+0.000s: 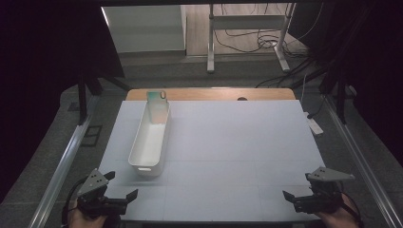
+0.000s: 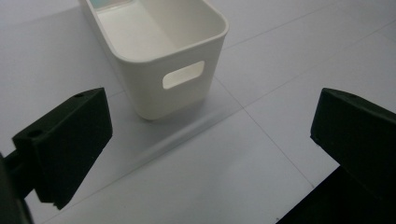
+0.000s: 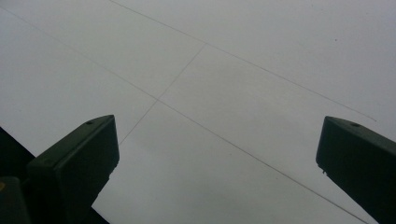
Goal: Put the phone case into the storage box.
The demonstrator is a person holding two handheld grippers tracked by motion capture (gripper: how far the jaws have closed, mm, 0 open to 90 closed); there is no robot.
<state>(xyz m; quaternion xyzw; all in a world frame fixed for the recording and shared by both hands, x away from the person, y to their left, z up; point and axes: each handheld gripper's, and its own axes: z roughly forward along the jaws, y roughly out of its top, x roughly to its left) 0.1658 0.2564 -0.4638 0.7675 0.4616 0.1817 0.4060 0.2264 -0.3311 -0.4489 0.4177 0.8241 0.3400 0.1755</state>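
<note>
No readable writing anywhere. The long white plastic bin (image 1: 151, 140) with a cut-out handle slot sits on the left part of the pale grey table (image 1: 237, 156), just ahead of the left gripper (image 1: 122, 186), not touching. There's something teal at its far end. The left gripper's jaws are spread wide, same for the right gripper (image 1: 291, 199), both holding nothing.

The left claw (image 1: 124, 184) sits low at the near left corner, held in a hand (image 1: 80, 218) that enters from the bottom edge, jaws spread wide with nothing between them. The right claw (image 1: 291, 199) mirrors it at the near right corner (its grey plate on top), hand (image 1: 343, 214) underneath, jaws likewise parted and empty.
</note>
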